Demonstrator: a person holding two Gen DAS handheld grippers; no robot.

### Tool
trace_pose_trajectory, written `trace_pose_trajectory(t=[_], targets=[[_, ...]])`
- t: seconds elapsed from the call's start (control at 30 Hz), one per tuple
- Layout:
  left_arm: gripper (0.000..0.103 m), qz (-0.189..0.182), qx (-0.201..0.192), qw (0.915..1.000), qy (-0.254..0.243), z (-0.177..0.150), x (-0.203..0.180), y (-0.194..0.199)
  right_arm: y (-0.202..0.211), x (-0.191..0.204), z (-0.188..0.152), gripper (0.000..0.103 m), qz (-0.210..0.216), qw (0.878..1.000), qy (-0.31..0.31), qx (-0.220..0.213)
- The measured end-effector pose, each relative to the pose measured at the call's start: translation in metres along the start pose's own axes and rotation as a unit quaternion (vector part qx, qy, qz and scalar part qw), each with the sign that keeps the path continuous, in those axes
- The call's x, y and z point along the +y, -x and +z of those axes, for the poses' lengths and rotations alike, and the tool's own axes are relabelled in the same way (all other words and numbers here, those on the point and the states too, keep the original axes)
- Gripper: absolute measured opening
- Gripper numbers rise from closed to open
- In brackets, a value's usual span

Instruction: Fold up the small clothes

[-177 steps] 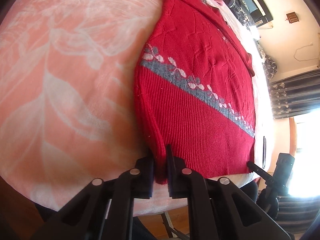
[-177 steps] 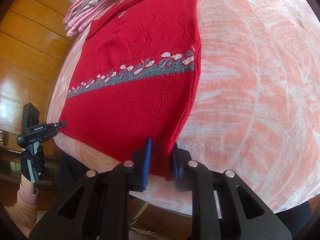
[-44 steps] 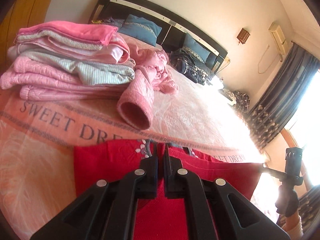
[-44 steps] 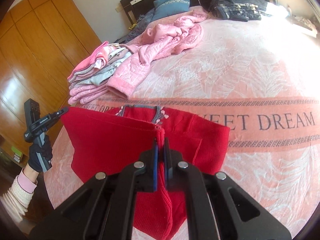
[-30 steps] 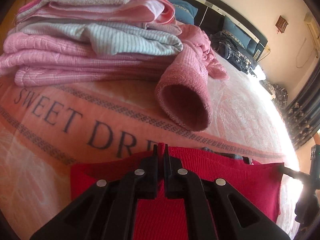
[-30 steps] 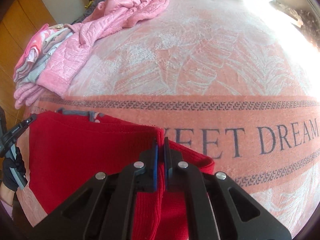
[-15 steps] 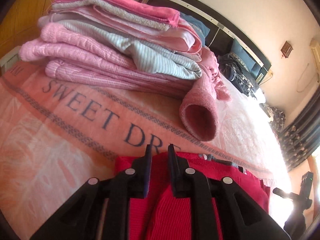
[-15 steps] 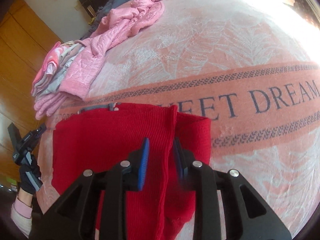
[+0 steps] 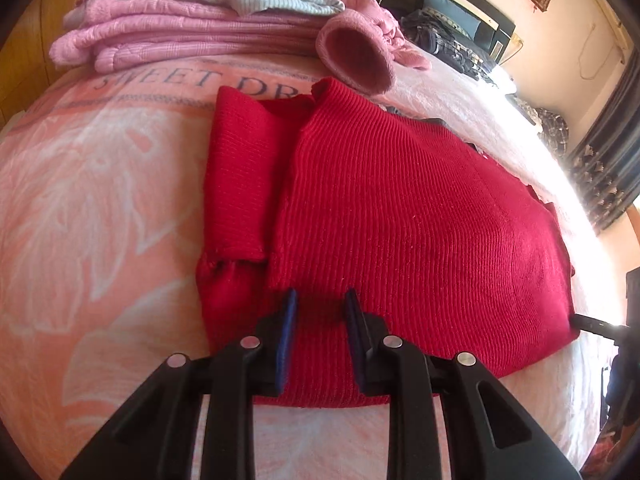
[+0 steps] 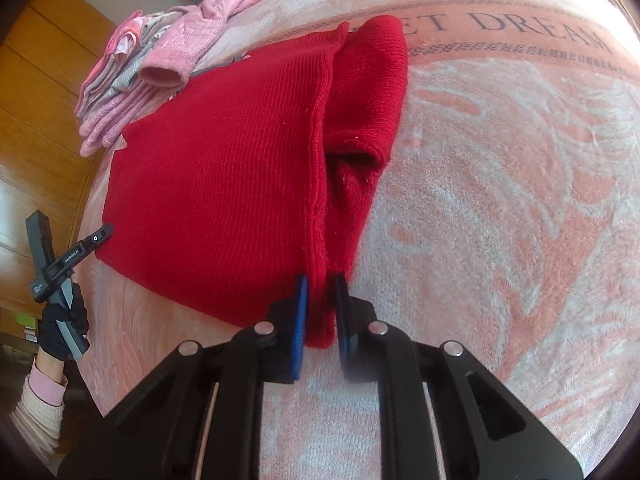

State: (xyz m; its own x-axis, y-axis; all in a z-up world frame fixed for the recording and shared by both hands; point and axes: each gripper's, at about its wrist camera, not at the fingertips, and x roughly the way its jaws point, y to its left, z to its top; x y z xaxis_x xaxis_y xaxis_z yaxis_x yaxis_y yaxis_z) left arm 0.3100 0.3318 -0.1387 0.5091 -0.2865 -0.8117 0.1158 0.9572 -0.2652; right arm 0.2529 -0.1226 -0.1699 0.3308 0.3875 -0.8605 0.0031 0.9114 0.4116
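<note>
Red sweater (image 9: 400, 216) folded in half on blanket (image 9: 100, 200), near front edge, below pink stack (image 9: 180, 12). L gripper (image 9: 320, 304) apart, holding nothing, tips over near fold. R gripper (image 10: 320, 292) apart too, fold edge between jaws but unclamped. Risk: dragging either out could snag knit & pull top layer askew; tucked sleeve (image 10: 368, 92) may slip out, already bulging at side. Collar hidden under fold; L gripper mostly cut off in R view.
</note>
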Motion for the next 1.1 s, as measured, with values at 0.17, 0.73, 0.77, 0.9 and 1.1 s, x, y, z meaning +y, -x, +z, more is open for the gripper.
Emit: trace_pose_trajectory(t=[0.17, 0.73, 0.77, 0.9, 1.1], targets=[[0.024, -0.005, 0.015, 0.9997, 0.016, 0.004, 0.003, 0.004, -0.003, -0.001, 0.002, 0.011, -0.011, 1.000, -0.002, 0.008], [0.042, -0.025, 0.012, 0.9962, 0.083, -0.009, 0.031, 0.046, 0.015, -0.020, -0.008, 0.045, 0.060, 0.996, -0.065, 0.004], [0.042, -0.029, 0.010, 0.9971, 0.069, -0.006, 0.022, 0.046, 0.012, -0.021, -0.006, 0.045, 0.060, 0.996, -0.069, 0.006], [0.042, -0.050, 0.015, 0.9981, 0.033, 0.010, -0.011, 0.036, 0.005, -0.026, 0.006, 0.045, 0.073, 0.994, -0.085, 0.008], [0.042, -0.070, 0.050, 0.9962, 0.013, 0.030, -0.046, -0.004, -0.009, -0.029, 0.025, 0.044, 0.100, 0.990, -0.101, 0.010]])
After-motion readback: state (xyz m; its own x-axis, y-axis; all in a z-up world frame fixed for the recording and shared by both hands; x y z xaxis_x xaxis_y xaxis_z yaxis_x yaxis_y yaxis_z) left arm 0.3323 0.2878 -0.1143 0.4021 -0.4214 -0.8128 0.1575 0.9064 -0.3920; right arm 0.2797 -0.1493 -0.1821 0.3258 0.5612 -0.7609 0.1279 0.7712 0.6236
